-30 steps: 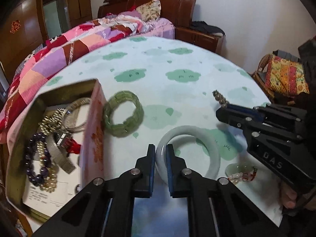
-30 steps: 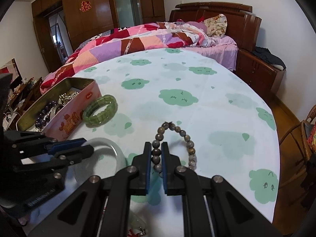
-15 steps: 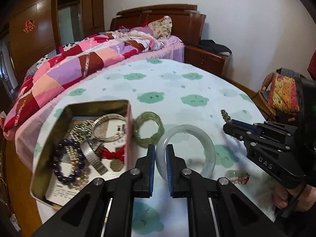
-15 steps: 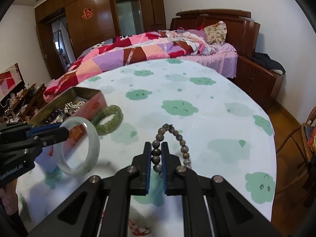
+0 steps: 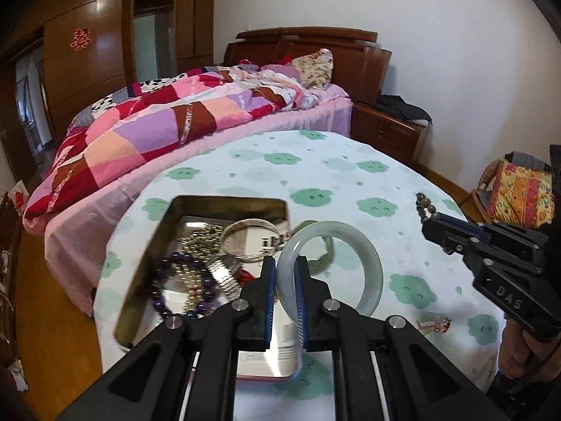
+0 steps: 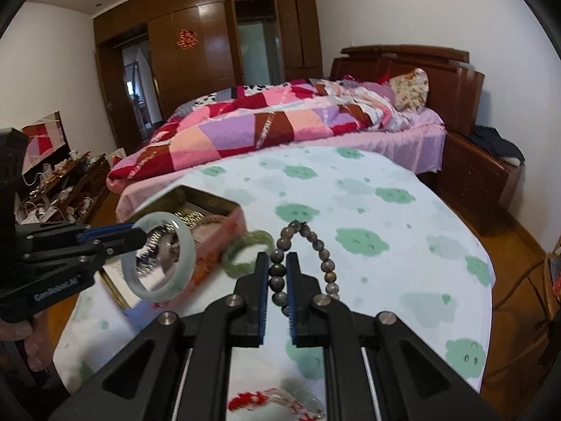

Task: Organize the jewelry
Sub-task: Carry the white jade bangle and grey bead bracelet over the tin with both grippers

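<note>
My left gripper (image 5: 284, 266) is shut on a pale jade bangle (image 5: 368, 263), held in the air beside the open tin box (image 5: 168, 217) of jewelry. In the right wrist view the same bangle (image 6: 186, 249) hangs off the left gripper (image 6: 138, 233) over the tin (image 6: 214, 203). My right gripper (image 6: 279, 265) is shut on a string of brown beads (image 6: 324, 252), lifted above the table; its beads (image 5: 422, 207) stick up from the right gripper (image 5: 433, 222) in the left wrist view. A green bead bracelet (image 6: 245, 256) lies next to the tin. Inside the tin are a purple bead bracelet (image 5: 168, 273) and a silver bangle (image 5: 242, 235).
The round table (image 5: 350, 175) wears a white cloth with green cloud prints. A small red-and-white trinket (image 5: 433, 326) lies near the front edge. A bed with a patchwork quilt (image 5: 175, 129) stands just behind the table; a nightstand (image 5: 389, 129) and a wicker chair (image 5: 515, 189) are to the right.
Both grippers have risen off the table with their pieces. The jade bangle has travelled left and up to the tin; the brown beads now hang clear of the cloth.
</note>
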